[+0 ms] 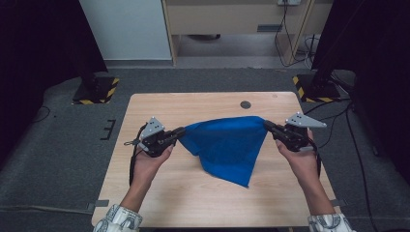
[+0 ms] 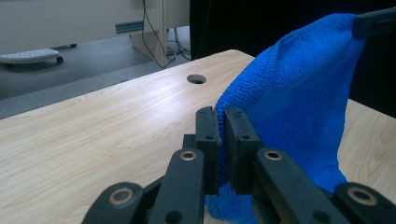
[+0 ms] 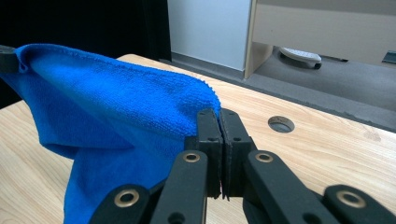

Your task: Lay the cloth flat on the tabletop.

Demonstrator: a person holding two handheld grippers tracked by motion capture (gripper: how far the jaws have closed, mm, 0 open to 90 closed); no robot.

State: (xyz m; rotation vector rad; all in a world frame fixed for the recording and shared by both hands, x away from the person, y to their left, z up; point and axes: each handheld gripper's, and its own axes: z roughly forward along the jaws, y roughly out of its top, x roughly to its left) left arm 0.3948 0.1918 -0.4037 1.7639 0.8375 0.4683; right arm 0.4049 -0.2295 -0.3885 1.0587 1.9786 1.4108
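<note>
- Two grippers share one blue microfibre cloth (image 1: pixel 227 145) in the high view: the left gripper (image 1: pixel 180 132) pinches its left corner and the right gripper (image 1: pixel 267 125) pinches its right corner, so the upper edge runs between them above the wooden table (image 1: pixel 193 193).
- Below that edge the cloth hangs in a triangle, its lowest point toward the near middle of the tabletop; whether that tip touches the wood cannot be told.
- Each gripper sits in a hand, the left hand (image 1: pixel 147 164) and the right hand (image 1: pixel 302 162) entering from the near edge, with patterned sleeves at the bottom.
- A round cable hole (image 1: pixel 245 104) lies in the tabletop beyond the cloth, near the far edge.
- Seen from the left gripper view, the left gripper (image 2: pixel 223 128) has its black jaws pressed together on a fold of the cloth (image 2: pixel 299 102), which rises up and away to the other gripper's jaw at the upper right corner. The cable hole (image 2: pixel 196 79) shows on the table (image 2: pixel 93 135) farther off.
- Seen from the right gripper view, the right gripper (image 3: pixel 219 126) has its jaws clamped on the cloth's corner; the cloth (image 3: pixel 116 112) stretches left to the far jaw at the left edge and sags toward the table (image 3: pixel 317 149). The cable hole (image 3: pixel 281 124) lies to the right of the jaws.
</note>
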